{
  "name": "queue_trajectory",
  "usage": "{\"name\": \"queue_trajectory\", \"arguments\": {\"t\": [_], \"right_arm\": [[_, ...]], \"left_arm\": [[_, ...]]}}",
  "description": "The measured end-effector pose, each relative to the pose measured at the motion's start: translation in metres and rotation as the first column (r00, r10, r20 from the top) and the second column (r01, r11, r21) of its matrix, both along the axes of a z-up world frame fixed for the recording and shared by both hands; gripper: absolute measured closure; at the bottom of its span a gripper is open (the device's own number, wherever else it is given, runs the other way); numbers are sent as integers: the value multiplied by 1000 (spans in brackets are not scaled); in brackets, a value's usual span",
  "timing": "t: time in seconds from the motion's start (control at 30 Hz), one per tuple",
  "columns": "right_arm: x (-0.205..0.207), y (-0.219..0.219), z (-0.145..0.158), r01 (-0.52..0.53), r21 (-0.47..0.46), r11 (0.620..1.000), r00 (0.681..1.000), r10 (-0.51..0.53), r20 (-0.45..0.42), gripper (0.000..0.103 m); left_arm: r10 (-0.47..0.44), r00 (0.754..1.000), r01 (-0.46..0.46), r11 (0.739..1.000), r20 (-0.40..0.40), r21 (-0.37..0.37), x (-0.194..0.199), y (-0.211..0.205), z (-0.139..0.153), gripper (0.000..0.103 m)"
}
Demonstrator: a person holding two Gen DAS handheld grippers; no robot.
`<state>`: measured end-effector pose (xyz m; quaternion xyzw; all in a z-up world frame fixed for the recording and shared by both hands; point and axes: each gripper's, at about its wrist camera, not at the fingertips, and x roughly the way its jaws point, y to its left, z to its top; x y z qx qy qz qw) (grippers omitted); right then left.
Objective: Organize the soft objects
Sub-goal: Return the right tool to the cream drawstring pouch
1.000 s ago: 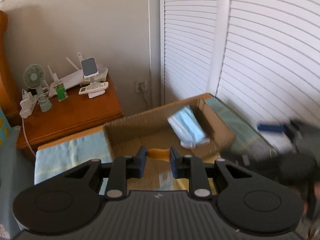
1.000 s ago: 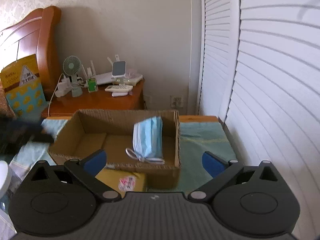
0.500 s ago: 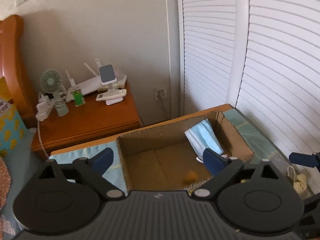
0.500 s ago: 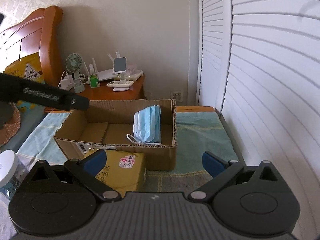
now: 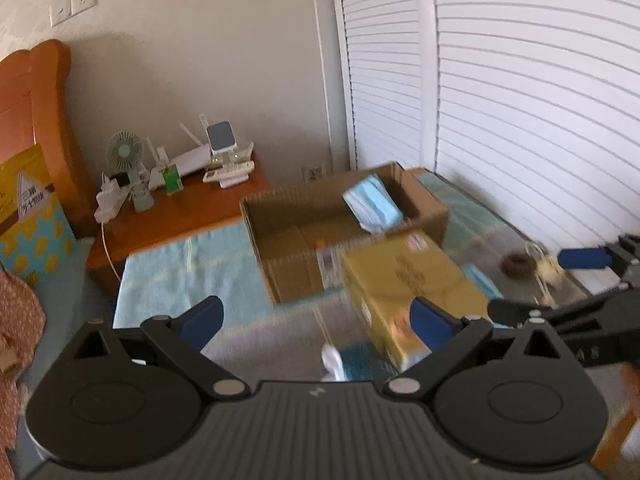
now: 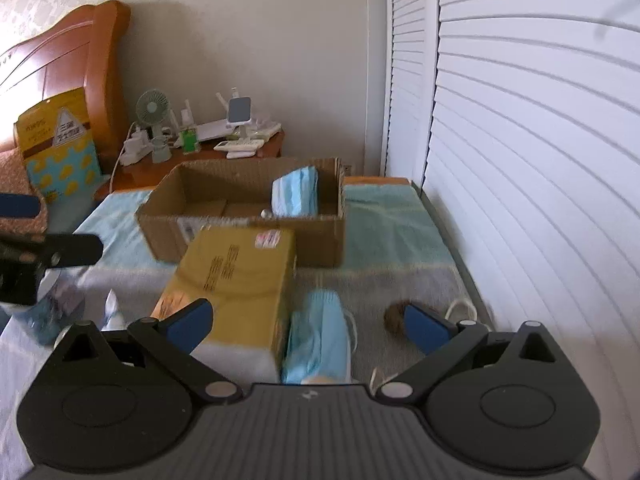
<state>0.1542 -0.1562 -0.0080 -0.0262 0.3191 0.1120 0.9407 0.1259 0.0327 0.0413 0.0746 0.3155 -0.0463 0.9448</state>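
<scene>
An open cardboard box [image 5: 280, 204] [image 6: 244, 236] sits on the light blue bedspread, with a stack of blue face masks [image 5: 372, 204] [image 6: 296, 196] leaning on its right wall. A small orange thing [image 5: 319, 244] shows on its floor. A second blue mask stack [image 6: 320, 336] lies on the bed beside a yellow carton [image 5: 404, 280] [image 6: 236, 276]. My left gripper [image 5: 316, 316] is back from the box, its jaws opening wide with nothing between them. My right gripper [image 6: 312, 316] hovers open over the loose masks, not touching them.
A brown round thing [image 6: 394, 316] and a white cord piece [image 6: 460, 312] lie near the louvred doors [image 6: 520, 160]. A wooden nightstand [image 5: 180, 208] with a fan and gadgets stands behind the box. A white scrap [image 5: 332, 360] lies in front of me.
My left gripper was shut on the orange thing over the box, then opened and dropped it inside. Both grippers have pulled back from the box; the yellow carton and loose masks came into view.
</scene>
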Motion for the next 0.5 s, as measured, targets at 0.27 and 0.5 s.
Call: {"name": "queue_trajectory", "arguments": {"t": [0.27, 0.5], "right_arm": [[-44, 2, -17, -58, 14, 998, 998, 57, 30, 0], [-67, -2, -38, -64, 19, 998, 998, 63, 22, 0]], "left_arm": [[16, 1000, -16, 999, 8, -42, -47, 10, -27, 3], [44, 999, -44, 999, 12, -27, -66, 13, -56, 3]]}}
